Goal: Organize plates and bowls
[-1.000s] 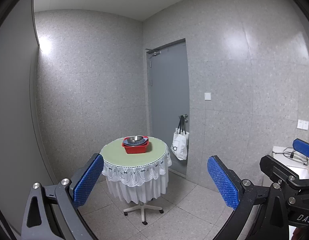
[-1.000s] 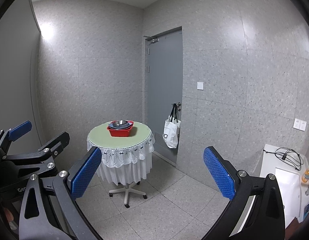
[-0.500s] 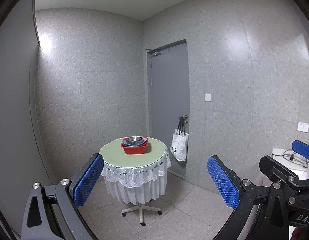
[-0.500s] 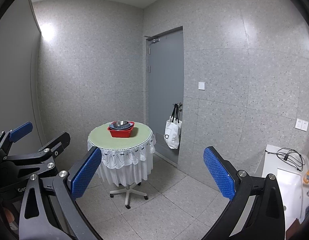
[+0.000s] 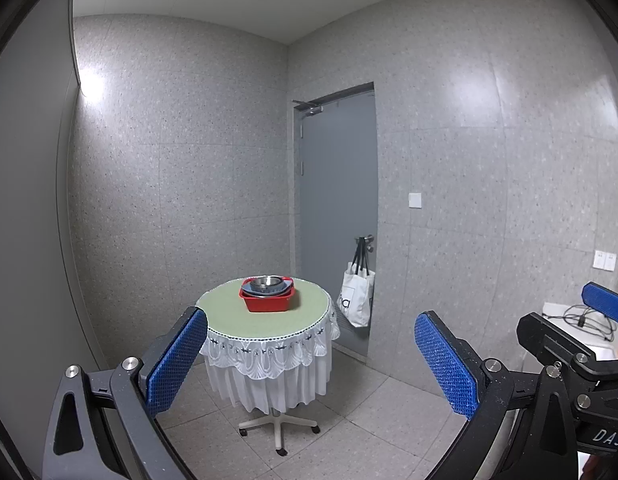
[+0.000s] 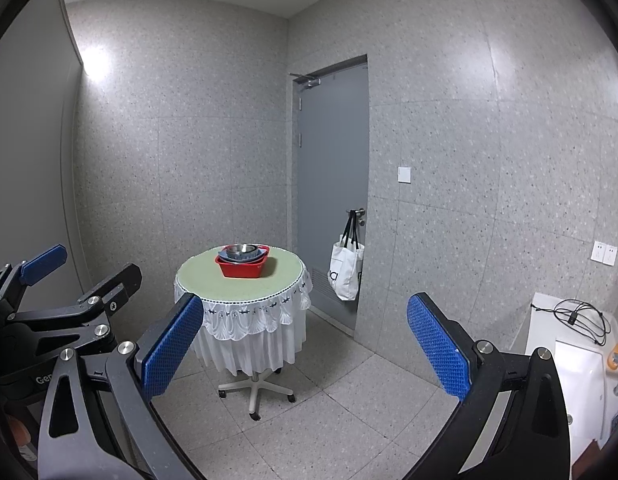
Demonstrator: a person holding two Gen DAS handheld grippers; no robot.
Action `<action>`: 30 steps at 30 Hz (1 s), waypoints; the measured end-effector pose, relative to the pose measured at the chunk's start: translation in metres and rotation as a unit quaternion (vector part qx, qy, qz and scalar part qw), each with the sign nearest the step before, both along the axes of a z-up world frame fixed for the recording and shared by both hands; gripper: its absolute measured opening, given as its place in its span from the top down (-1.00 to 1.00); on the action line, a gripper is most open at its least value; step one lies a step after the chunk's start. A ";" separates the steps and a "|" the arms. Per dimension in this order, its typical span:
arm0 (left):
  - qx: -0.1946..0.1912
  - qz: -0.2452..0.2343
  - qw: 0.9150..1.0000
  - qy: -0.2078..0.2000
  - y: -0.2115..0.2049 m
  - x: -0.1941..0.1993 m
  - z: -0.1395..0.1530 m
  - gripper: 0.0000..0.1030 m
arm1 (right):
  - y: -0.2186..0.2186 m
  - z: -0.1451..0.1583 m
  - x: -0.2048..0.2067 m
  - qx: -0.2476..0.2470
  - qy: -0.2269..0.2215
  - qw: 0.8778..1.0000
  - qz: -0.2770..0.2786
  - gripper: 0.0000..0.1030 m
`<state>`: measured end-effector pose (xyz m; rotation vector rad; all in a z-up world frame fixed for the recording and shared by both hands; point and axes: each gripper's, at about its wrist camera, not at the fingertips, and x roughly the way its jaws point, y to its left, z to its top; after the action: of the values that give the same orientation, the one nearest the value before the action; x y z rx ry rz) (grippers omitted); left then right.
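A red basin point(image 5: 268, 302) holding a blue dish and a steel bowl point(image 5: 266, 281) stands on a small round table point(image 5: 237, 320) with a green top and white lace skirt, far across the room. It also shows in the right wrist view point(image 6: 242, 266). My left gripper point(image 5: 309, 356) is open and empty, far from the table. My right gripper point(image 6: 303, 346) is open and empty too. The left gripper shows at the left of the right wrist view point(image 6: 85, 276). One blue pad of the right gripper point(image 5: 605, 307) shows at the right of the left wrist view.
A grey door point(image 5: 337, 208) is behind the table, with a white tote bag point(image 5: 357, 294) on its handle. A white counter with cables point(image 6: 577, 316) is at the right. The table stands on a wheeled base point(image 6: 255, 392) on tiled floor.
Both views have shifted slightly; the table sits a little lower and further left in frame. Both grippers stay open.
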<state>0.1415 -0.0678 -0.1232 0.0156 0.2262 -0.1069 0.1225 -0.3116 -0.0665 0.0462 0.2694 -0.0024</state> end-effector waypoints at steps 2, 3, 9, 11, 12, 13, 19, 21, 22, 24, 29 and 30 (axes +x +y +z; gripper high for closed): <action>0.000 0.000 1.000 0.000 0.001 0.002 -0.001 -0.99 | 0.001 0.000 0.001 0.000 0.000 1.000 0.000 -1.00; 0.000 0.001 1.000 0.001 0.000 0.003 -0.001 -0.99 | 0.002 0.000 0.001 -0.001 0.001 1.000 0.000 -1.00; 0.001 0.003 1.000 0.001 0.001 0.006 -0.002 -0.99 | 0.002 0.000 0.005 -0.001 0.003 1.000 0.003 -1.00; 0.001 0.002 1.000 0.001 0.001 0.006 -0.003 -0.99 | 0.003 0.000 0.007 0.000 0.004 1.000 0.004 -1.00; 0.001 0.003 1.000 0.002 0.001 0.007 -0.003 -0.99 | 0.004 0.000 0.008 0.000 0.004 1.000 0.004 -1.00; 0.002 0.003 1.000 0.002 0.001 0.007 -0.003 -0.99 | 0.004 0.000 0.009 -0.001 0.005 1.000 0.004 -1.00; 0.004 0.007 1.000 -0.004 0.000 0.009 -0.006 -0.99 | 0.006 -0.001 0.013 0.001 0.007 1.000 0.006 -1.00; 0.002 0.005 1.000 -0.002 0.001 0.010 -0.007 -0.99 | 0.006 -0.001 0.014 0.001 0.007 1.000 0.007 -1.00; 0.002 0.006 1.000 -0.002 -0.001 0.010 -0.007 -0.99 | 0.007 -0.001 0.015 0.001 0.007 1.000 0.007 -1.00; 0.002 0.006 1.000 -0.002 -0.001 0.011 -0.008 -0.99 | 0.008 0.000 0.015 0.001 0.007 1.000 0.006 -1.00; 0.002 0.007 1.000 -0.001 -0.002 0.012 -0.008 -0.99 | 0.009 -0.001 0.016 0.001 0.008 1.000 0.006 -1.00; 0.002 0.008 1.000 -0.001 -0.002 0.013 -0.009 -0.99 | 0.010 -0.001 0.017 0.001 0.009 1.000 0.007 -1.00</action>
<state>0.1542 -0.0701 -0.1318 0.0174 0.2254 -0.0914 0.1391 -0.3021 -0.0677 0.0461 0.2875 0.0106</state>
